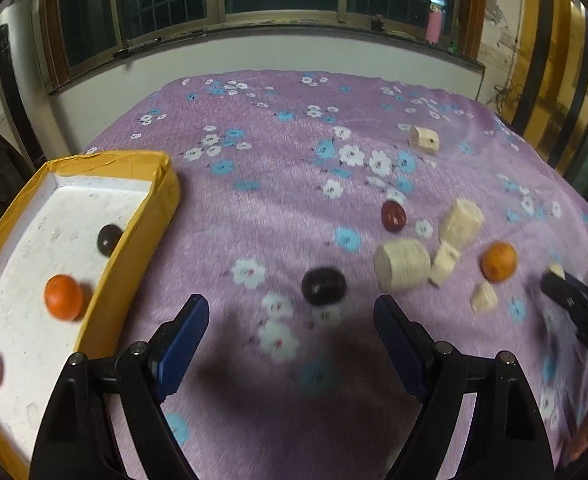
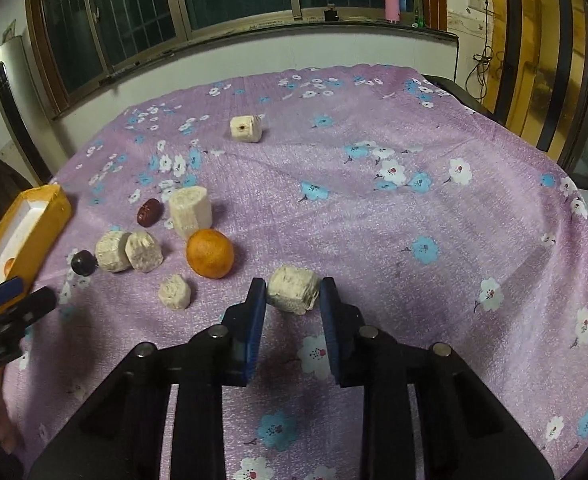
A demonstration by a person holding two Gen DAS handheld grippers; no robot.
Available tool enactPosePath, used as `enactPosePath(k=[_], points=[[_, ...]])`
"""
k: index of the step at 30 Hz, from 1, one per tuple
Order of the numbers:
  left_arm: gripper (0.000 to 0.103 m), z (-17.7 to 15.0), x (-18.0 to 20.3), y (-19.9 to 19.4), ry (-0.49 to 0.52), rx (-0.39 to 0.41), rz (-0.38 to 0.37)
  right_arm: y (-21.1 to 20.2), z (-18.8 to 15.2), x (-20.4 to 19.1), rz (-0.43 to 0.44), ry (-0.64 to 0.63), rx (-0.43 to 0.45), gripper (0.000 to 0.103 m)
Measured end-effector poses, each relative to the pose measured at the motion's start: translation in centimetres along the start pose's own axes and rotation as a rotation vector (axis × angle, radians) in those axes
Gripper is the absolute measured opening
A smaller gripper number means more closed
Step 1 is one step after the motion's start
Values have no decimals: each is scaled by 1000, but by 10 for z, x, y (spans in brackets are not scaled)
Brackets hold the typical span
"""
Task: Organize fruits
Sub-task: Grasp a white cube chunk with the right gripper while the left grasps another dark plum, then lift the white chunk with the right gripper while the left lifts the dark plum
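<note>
My left gripper (image 1: 291,306) is open and empty above the cloth, just short of a dark plum (image 1: 323,286). To its left stands a yellow-edged white tray (image 1: 141,236) holding an orange (image 1: 63,297), a dark fruit (image 1: 108,239) and more small fruit at its near end. My right gripper (image 2: 292,292) is shut on a pale peeled fruit chunk (image 2: 292,289) just above the cloth. On the cloth lie an orange (image 2: 209,253), a red date (image 2: 148,212), the plum (image 2: 83,263) and several pale chunks (image 2: 189,210).
The table carries a purple flowered cloth (image 2: 374,220). One pale chunk (image 2: 246,128) lies alone toward the far side. A wall with windows stands behind, with a pink bottle (image 2: 392,0) on the sill. The right gripper shows at the right of the left wrist view (image 1: 574,304).
</note>
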State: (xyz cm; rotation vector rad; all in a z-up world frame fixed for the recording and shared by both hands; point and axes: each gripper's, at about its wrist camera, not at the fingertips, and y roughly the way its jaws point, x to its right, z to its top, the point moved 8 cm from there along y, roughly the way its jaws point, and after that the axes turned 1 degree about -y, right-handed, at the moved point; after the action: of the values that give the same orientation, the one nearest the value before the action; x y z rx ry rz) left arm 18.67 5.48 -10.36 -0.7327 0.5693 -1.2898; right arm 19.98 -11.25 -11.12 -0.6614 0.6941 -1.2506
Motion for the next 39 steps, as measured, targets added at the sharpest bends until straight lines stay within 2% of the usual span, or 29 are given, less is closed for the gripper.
enactPosePath(k=[4, 5, 7, 8, 11, 12, 14, 17, 23, 28, 33, 39], points=[[83, 6, 4, 12, -4, -1, 8, -5, 4, -3, 31, -1, 21, 29], [80, 6, 6, 14, 4, 2, 18, -7, 6, -5, 40, -4, 31, 29], [67, 6, 8, 20, 14, -5, 26, -10, 8, -6, 46, -5, 45, 29], [53, 5, 7, 24, 11, -15, 25, -11, 8, -6, 51, -3, 48, 29], [36, 5, 6, 25, -11, -20, -3, -14, 10, -8, 66, -3, 56, 29], [20, 5, 6, 24, -3, -18, -3, -14, 10, -8, 69, -3, 57, 29], [20, 3, 7, 21, 8, -25, 3, -16, 11, -9, 75, -2, 63, 29], [20, -3, 9, 11, 11, -29, -29, -19, 12, -9, 77, -2, 73, 29], [20, -19, 2, -49, 12, 34, -94, -21, 14, -8, 65, -9, 86, 29], [20, -42, -1, -84, 31, 54, -114, -21, 15, -9, 38, -7, 84, 29], [20, -59, -10, -99, 19, 52, -119, -41, 11, -22, 60, -21, 83, 29], [20, -68, -22, -108, 11, 77, -104, -74, -10, -42, 82, -57, 96, 29]])
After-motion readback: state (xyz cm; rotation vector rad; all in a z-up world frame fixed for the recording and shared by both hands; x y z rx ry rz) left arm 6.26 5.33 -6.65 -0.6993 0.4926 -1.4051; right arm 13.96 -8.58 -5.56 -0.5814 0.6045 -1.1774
